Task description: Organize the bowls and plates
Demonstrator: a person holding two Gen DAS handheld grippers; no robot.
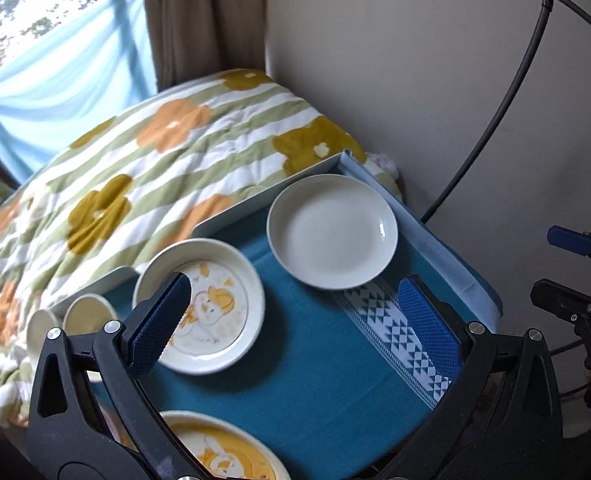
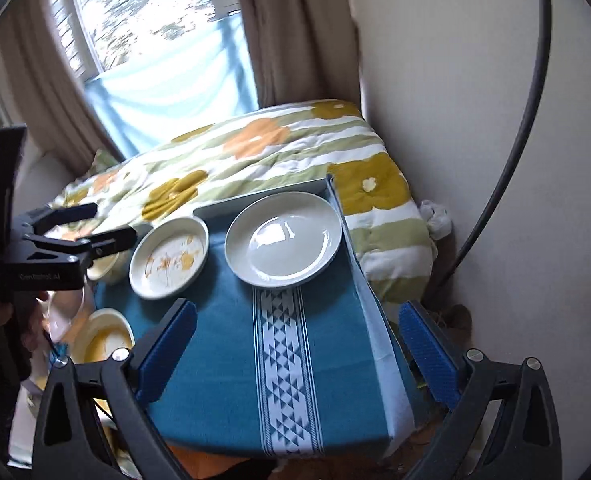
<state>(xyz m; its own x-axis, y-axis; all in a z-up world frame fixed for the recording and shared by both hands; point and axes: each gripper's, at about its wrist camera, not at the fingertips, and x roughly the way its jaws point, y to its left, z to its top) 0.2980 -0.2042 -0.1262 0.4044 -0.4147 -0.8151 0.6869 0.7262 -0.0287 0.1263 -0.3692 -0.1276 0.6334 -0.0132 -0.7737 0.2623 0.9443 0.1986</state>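
- left gripper [image 1: 295,320]: jaws spread wide, nothing between the blue pads [image 1: 161,322], nothing gripped. Hovers over the table, left finger overlapping the near-left rim of the patterned plate in view; contact cannot be told.
- right gripper [image 2: 297,346]: jaws also wide apart, empty. Blue fingers [image 2: 167,344] straddle the near right part of the teal tablecloth [image 2: 215,380]; right finger sits past the table's right edge.
- patterned plate [image 1: 211,308]: cream, raised rim, orange-yellow cartoon print, upright on the cloth, left of centre. Also seen from the right wrist [image 2: 169,258].
- plain white plate [image 1: 331,232]: bare, shallow, at the far right corner of the table, just beside the patterned plate, apart from it. Its near edge meets the white geometric stripe [image 2: 283,380] of the cloth.
- yellow-print plate [image 1: 219,456]: near edge of the table, partly cut by the frame and the left gripper body.
- two small cream bowls [image 1: 83,316]: far left edge of the table, side by side, partly behind the left gripper; the leftmost one is blurred.
- grey tray rim [image 1: 255,196]: runs along the far edge of the table behind the plates.
- floral duvet [image 1: 135,168]: green stripes, orange and mustard flowers, on the bed beyond the table.
- brown curtain [image 1: 199,16], light-blue cloth [image 1: 67,92] under the window, cream wall right.
- black cable [image 1: 507,92] curves down the wall.
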